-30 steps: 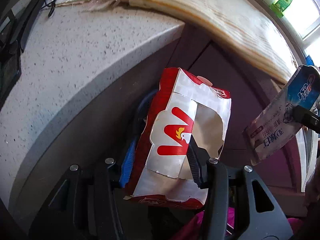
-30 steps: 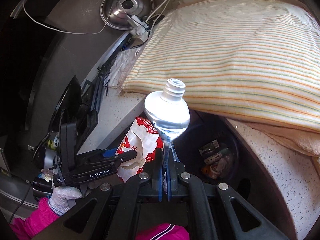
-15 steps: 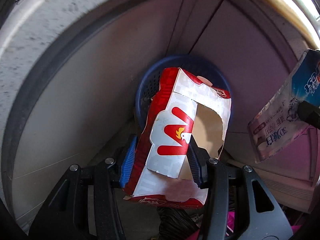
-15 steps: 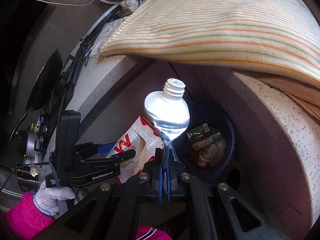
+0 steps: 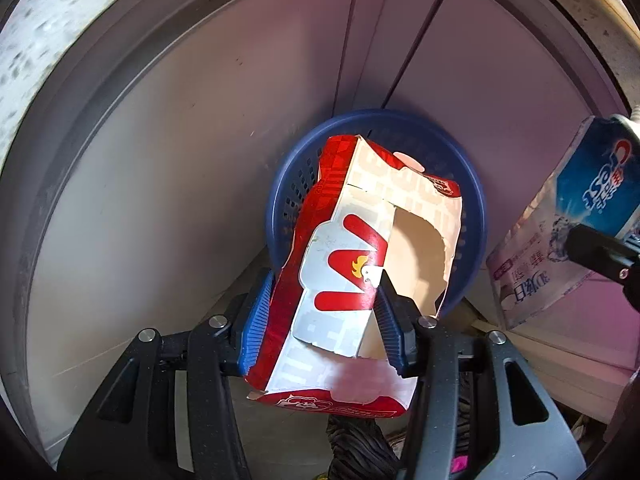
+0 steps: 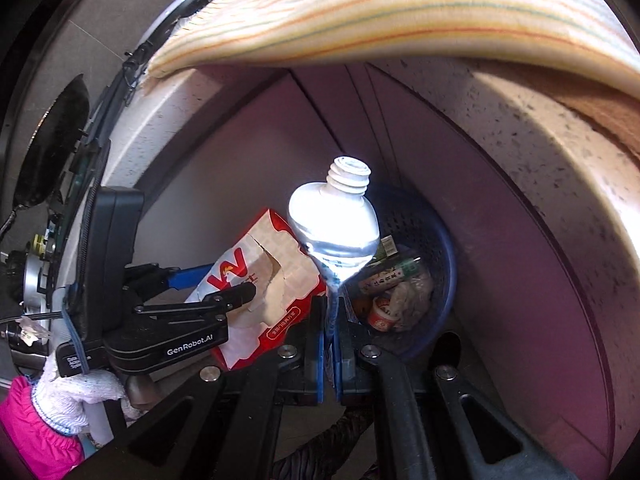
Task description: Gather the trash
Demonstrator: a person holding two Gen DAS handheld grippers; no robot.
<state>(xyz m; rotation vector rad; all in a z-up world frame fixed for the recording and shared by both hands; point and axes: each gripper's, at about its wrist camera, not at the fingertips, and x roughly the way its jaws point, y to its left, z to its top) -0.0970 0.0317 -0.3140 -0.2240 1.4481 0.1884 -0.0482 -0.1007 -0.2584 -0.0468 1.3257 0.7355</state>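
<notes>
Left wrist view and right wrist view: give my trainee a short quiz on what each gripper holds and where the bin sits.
1. True or false: the left gripper clamps the red and white carton.
2. What does the right gripper pinch?
A. toothpaste tube
B. spoon
C. sponge
3. Fill in: the blue basket below already holds ____.

Key: 1 true. 2 A, by its flattened tail, cap off. 3 trash, small wrappers and packets.

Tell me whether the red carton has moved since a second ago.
Yes. The red carton, gripped in the left tongs, has dropped from beside the countertop to over the blue basket.
</notes>
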